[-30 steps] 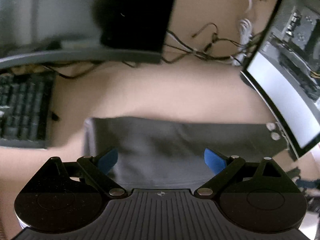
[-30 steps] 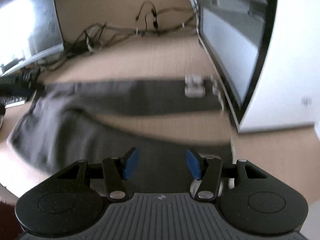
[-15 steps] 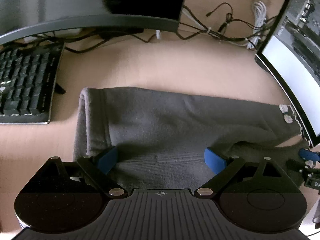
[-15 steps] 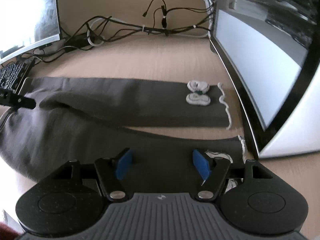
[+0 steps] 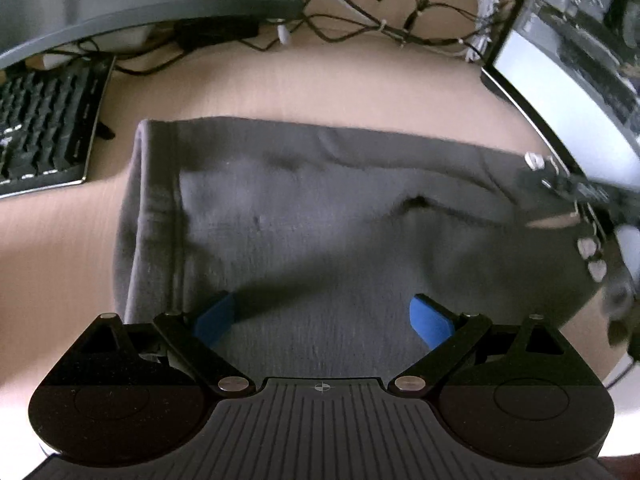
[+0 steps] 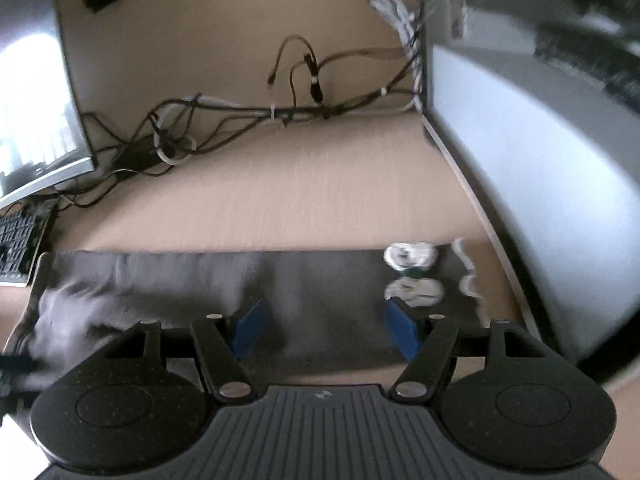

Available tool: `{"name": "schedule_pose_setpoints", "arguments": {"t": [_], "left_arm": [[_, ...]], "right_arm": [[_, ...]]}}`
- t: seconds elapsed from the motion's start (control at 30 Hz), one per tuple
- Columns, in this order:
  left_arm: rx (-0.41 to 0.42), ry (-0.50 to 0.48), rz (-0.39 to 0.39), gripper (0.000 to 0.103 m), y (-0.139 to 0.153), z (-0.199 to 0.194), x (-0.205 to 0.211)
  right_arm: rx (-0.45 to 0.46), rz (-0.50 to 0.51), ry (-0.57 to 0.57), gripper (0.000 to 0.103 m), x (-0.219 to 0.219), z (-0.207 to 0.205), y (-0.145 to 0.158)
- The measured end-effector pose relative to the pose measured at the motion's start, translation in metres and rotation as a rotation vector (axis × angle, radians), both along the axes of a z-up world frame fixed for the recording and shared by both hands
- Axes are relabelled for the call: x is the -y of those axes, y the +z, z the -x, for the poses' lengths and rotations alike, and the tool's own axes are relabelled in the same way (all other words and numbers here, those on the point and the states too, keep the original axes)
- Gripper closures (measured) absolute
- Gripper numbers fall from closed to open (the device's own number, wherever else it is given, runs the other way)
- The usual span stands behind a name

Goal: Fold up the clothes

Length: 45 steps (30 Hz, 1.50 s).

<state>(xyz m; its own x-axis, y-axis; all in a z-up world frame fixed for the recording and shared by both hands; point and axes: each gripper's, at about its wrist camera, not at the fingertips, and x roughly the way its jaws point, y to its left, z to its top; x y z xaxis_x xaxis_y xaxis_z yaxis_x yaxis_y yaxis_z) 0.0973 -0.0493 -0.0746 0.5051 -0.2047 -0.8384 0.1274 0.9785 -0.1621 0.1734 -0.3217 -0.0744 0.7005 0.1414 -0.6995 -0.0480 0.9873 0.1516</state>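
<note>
Grey trousers (image 5: 320, 216) lie flat across the wooden desk, waistband (image 5: 152, 216) at the left, leg ends with white bow trims (image 5: 592, 258) at the right. My left gripper (image 5: 322, 318) is open over the trousers near the waistband, holding nothing. In the right wrist view the trousers (image 6: 312, 280) stretch left to right, with white bows (image 6: 412, 272) and lace trim at the cuffs. My right gripper (image 6: 326, 332) is open over the leg near the bows, holding nothing. The right gripper shows blurred at the left wrist view's right edge (image 5: 588, 196).
A black keyboard (image 5: 44, 124) lies left of the waistband. Curved monitors stand at the back left (image 6: 32, 112) and at the right (image 6: 540, 184). A tangle of cables (image 6: 280, 112) runs along the back of the desk (image 6: 300, 192).
Both grippers have moved forward over the trousers. The near leg now lies up against the far leg, with bows side by side. Both stay open.
</note>
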Motion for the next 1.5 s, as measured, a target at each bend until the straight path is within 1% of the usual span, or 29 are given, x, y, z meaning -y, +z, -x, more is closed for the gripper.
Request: {"name": "schedule_pose_setpoints", "arguments": {"t": [0.07,0.17,0.3,0.37,0.4,0.47,0.57,0.6,0.7,0.73,0.8,0.83,0.87,0.9,0.97,1.17,1.2,1.23,1.33,1.4,1.5], "left_arm": [[-0.004,0.004,0.006,0.005,0.000,0.003,-0.003],[-0.010,0.016,0.024,0.005,-0.001,0.007,-0.007],[-0.021,0.018,0.006,0.005,0.000,0.005,-0.005],[-0.020,0.022,-0.003,0.005,0.003,0.001,-0.002],[-0.006,0.015,0.001,0.005,0.006,-0.001,0.000],[0.031,-0.009,0.019,0.005,0.012,-0.007,0.006],[0.060,-0.039,0.045,0.005,0.017,-0.020,0.014],[0.056,-0.039,0.043,0.005,0.015,-0.025,0.016],[0.007,-0.026,0.018,0.005,0.004,-0.032,0.015],[-0.011,-0.025,0.013,0.005,0.000,-0.033,0.014],[-0.006,-0.051,-0.008,0.005,-0.004,-0.029,0.013],[0.000,-0.068,-0.020,0.005,-0.006,-0.026,0.013],[0.007,-0.084,-0.032,0.005,-0.007,-0.024,0.013],[0.013,-0.101,-0.043,0.005,-0.009,-0.021,0.013],[0.019,-0.117,-0.041,0.004,-0.010,-0.020,0.012],[0.025,-0.120,-0.034,0.004,-0.008,-0.012,0.005],[0.033,-0.134,-0.043,0.004,-0.009,-0.010,0.005],[0.042,-0.149,-0.054,0.004,-0.010,-0.007,0.006],[0.066,-0.163,-0.071,0.000,-0.013,-0.003,0.011],[0.075,-0.149,-0.078,0.000,-0.013,0.000,0.014],[0.068,-0.103,-0.011,0.000,-0.006,0.007,0.012]], "right_arm": [[-0.019,0.041,-0.002,0.035,-0.003,-0.004,-0.007],[-0.019,0.113,0.024,0.036,-0.003,-0.003,-0.010],[0.000,0.150,0.026,0.036,0.001,0.001,-0.011],[0.025,0.166,0.022,0.036,-0.003,0.010,-0.004],[0.040,0.172,0.022,0.036,-0.005,0.016,0.000],[0.061,0.145,0.053,0.036,-0.012,0.033,0.009],[0.045,0.097,0.096,0.036,-0.021,0.062,0.013],[0.026,0.090,0.097,0.036,-0.023,0.068,0.009],[-0.032,0.069,0.100,0.036,-0.029,0.084,-0.002],[-0.032,0.073,0.098,0.035,-0.031,0.088,-0.005],[-0.022,0.096,0.102,0.033,-0.034,0.088,-0.007],[-0.022,0.094,0.100,0.029,-0.035,0.086,-0.007],[-0.023,0.093,0.098,0.022,-0.036,0.085,-0.007],[-0.022,0.096,0.090,0.019,-0.038,0.084,-0.008],[-0.020,0.109,0.067,0.013,-0.044,0.083,-0.010],[-0.025,0.119,-0.017,0.011,-0.052,0.082,-0.012],[-0.030,0.127,-0.027,0.010,-0.053,0.082,-0.013],[-0.039,0.134,-0.033,0.001,-0.054,0.082,-0.014],[-0.055,0.139,-0.053,0.000,-0.056,0.081,-0.016],[-0.063,0.135,-0.059,0.000,-0.055,0.079,-0.016],[-0.084,0.125,-0.050,0.000,-0.052,0.076,-0.014]]}}
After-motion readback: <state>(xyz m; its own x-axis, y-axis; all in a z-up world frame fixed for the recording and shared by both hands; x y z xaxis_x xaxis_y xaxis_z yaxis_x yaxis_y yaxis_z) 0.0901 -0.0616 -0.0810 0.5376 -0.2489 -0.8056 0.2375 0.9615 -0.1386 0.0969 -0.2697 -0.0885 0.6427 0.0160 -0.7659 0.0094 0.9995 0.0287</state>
